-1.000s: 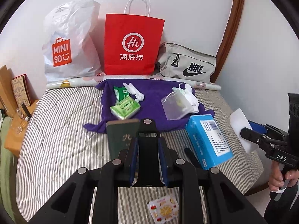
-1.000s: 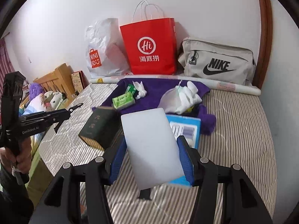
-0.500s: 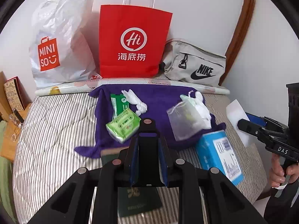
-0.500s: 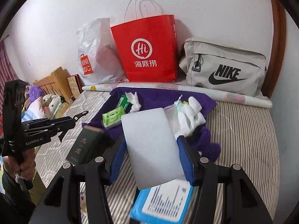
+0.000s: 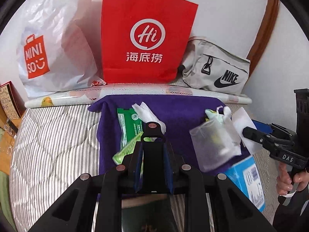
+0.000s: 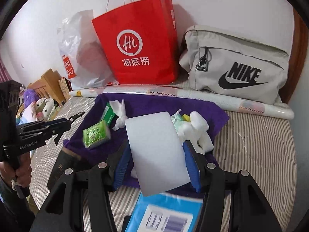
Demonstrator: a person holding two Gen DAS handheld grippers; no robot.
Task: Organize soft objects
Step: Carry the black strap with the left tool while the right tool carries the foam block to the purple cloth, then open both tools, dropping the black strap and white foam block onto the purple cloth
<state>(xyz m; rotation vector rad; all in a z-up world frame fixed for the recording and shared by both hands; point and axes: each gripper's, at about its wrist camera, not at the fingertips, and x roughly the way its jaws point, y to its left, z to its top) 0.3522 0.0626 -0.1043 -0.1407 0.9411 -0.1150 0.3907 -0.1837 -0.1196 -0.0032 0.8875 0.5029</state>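
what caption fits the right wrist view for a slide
Right tool carries a flat white pad over the purple cloth, toward the red paper bag.

A home bedroom: a bed (image 6: pixel 255 141) with a striped cover, shopping bags (image 5: pixel 146 38) against the wall, stuffed toys (image 6: pixel 41 106) by a wooden headboard (image 6: pixel 48 83).

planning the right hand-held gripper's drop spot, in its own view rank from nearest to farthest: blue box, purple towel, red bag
1. blue box: just below the right hand-held gripper, nearest edge.
2. purple towel: mid-bed, ahead.
3. red bag: upright at the back wall.
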